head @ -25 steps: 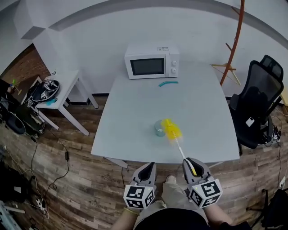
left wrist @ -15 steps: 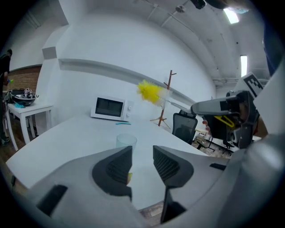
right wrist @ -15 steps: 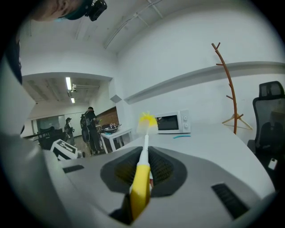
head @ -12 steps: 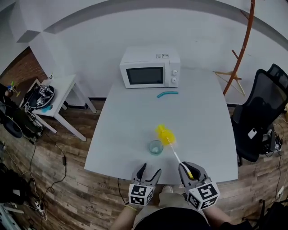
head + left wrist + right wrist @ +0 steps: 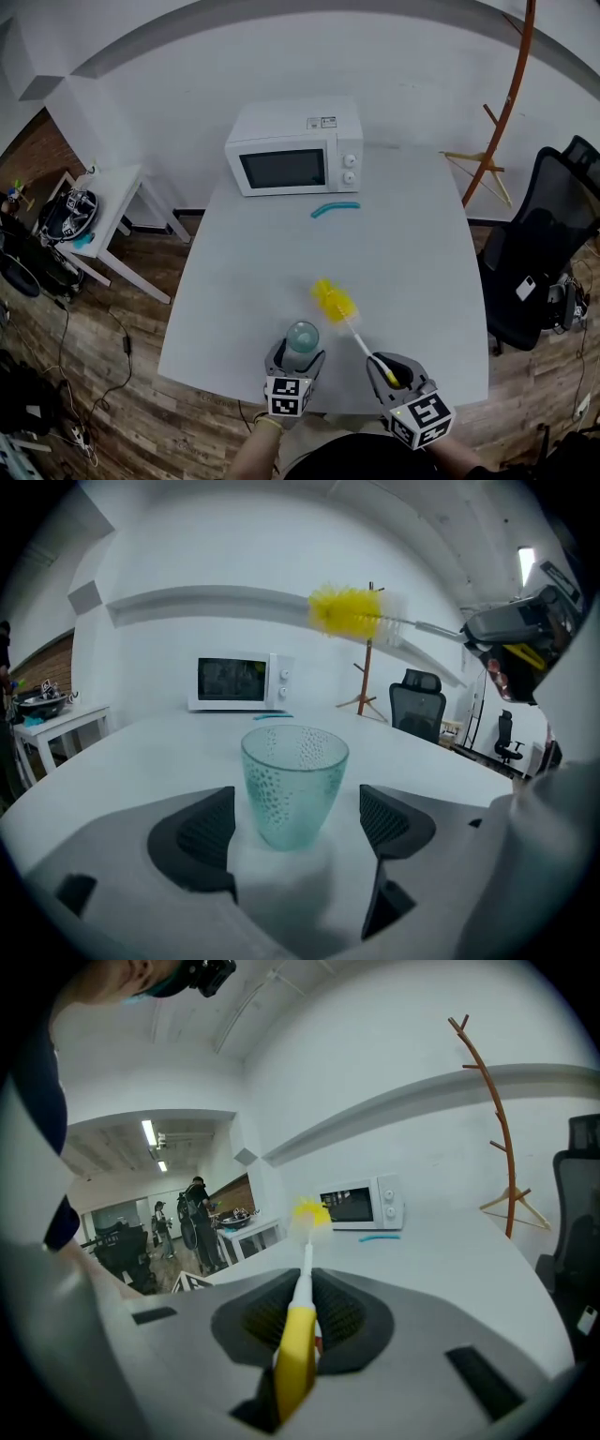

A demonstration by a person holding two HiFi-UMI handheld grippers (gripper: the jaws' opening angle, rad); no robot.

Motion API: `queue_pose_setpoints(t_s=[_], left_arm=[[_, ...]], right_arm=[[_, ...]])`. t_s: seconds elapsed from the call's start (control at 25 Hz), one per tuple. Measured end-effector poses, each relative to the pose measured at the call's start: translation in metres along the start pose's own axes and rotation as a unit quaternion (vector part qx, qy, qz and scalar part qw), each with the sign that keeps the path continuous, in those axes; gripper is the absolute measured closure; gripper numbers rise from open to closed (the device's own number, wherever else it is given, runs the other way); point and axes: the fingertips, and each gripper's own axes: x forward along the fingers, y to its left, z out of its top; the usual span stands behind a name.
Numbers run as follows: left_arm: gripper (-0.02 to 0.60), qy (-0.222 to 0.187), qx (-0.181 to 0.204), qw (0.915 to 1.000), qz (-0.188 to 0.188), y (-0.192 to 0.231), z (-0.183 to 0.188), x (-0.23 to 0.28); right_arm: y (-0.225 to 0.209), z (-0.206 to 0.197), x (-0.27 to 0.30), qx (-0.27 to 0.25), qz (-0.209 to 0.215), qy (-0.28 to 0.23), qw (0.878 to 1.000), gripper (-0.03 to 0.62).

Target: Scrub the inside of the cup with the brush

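A translucent teal cup (image 5: 302,337) (image 5: 293,782) stands upright on the white table (image 5: 412,262) near its front edge. My left gripper (image 5: 297,362) (image 5: 298,823) reaches around the cup. Its jaws are opening, the cup is between them, and a gap shows on each side. My right gripper (image 5: 392,367) (image 5: 302,1312) is shut on the yellow handle of the brush (image 5: 298,1335). The brush's white stem slants up and left to a yellow bristle head (image 5: 333,300) (image 5: 349,611), which hangs above and just right of the cup.
A white microwave (image 5: 292,157) stands at the table's far edge, with a small teal object (image 5: 335,208) lying in front of it. A black office chair (image 5: 548,253) and an orange coat rack (image 5: 511,94) stand to the right. A side table (image 5: 89,216) is on the left.
My left gripper has moved forward from in front of the table to the cup, and its jaws have gone from shut to wide around it. The right gripper still holds the brush.
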Motion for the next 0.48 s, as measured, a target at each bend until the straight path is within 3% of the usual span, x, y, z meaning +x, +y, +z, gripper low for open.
queue_pose_setpoints(t_s=[0.48], left_arm=[[0.190, 0.014, 0.005, 0.9998, 0.010, 0.003, 0.008, 0.036]], right_arm=[[-0.035, -0.013, -0.009, 0.005, -0.008, 0.029, 1.000, 0.546]])
